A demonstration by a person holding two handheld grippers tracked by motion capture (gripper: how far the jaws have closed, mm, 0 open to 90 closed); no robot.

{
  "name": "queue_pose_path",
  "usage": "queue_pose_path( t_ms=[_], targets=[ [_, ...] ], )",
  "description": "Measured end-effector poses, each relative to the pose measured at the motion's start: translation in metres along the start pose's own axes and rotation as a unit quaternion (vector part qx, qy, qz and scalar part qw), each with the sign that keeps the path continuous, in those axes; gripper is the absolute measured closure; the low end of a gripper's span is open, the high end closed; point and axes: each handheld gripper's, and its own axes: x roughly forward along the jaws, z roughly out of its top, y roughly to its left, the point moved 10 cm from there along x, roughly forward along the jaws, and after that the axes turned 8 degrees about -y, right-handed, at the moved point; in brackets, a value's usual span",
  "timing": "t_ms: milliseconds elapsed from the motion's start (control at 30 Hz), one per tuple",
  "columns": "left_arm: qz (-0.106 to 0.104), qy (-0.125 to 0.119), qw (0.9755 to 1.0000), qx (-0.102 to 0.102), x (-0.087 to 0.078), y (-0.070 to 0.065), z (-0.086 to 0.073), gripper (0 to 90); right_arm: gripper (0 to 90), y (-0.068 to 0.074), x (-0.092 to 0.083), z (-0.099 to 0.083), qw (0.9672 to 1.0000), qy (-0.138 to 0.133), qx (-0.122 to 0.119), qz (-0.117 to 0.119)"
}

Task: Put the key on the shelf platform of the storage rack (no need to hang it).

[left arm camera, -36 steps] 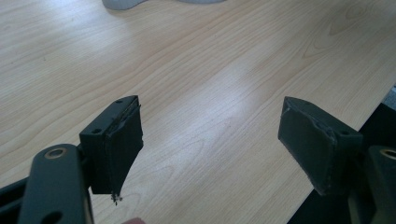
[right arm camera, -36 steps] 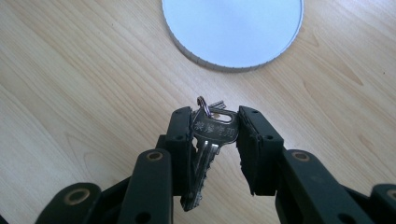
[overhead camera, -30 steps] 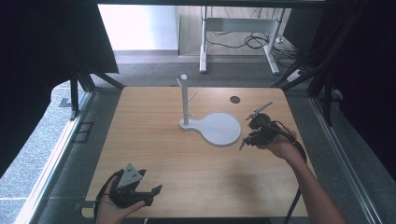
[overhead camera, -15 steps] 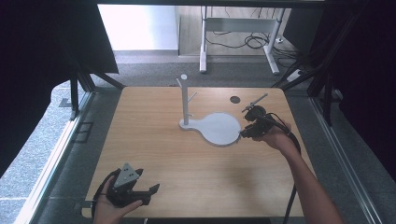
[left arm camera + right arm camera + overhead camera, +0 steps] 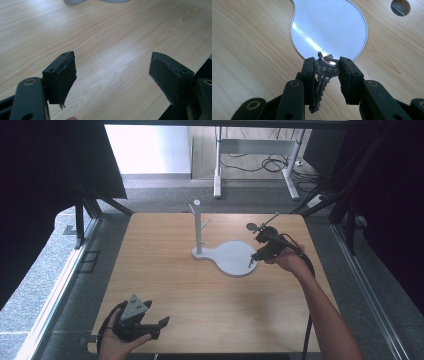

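Upright, the keys (image 5: 325, 75) hang blades-down in the right tongs (image 5: 327, 72).

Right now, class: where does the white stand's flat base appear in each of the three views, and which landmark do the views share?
High view: the flat base lies right of centre on the table, beside the right gripper.
Left gripper view: a pale sliver at the top edge.
Right gripper view: upper middle, just past the keys.
Shared landmark: the wooden table top.
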Motion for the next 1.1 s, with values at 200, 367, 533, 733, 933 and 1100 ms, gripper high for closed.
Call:
queue_pose_path(
  t_ms=[200,367,533,733,933,1100],
  targets=[
    [0.000,0.000,1.0000,0.000,0.000,0.001,-0.001,22.2,67.0,-0.003,0.006,0.009,1.0000,0.000,0.003,0.001],
    [0.001,0.000,1.0000,-0.002,-0.001,0.002,-0.001,22.2,67.0,-0.007,0.012,0.015,1.0000,0.001,0.006,0.004],
    [0.001,0.001,1.0000,-0.002,-0.001,0.003,-0.002,22.2,67.0,-0.010,0.018,0.017,0.9999,0.005,0.010,0.005],
    [0.004,0.001,1.0000,-0.004,-0.002,0.005,-0.002,22.2,67.0,-0.012,0.029,0.026,0.9999,0.008,0.014,0.007],
    [0.005,0.001,1.0000,-0.007,-0.002,0.006,-0.004,22.2,67.0,-0.015,0.043,0.031,0.9997,0.009,0.020,0.010],
    [0.005,-0.002,1.0000,-0.007,-0.003,0.006,-0.003,22.3,67.0,-0.011,0.054,0.037,0.9997,0.009,0.015,0.016]
  ],
)
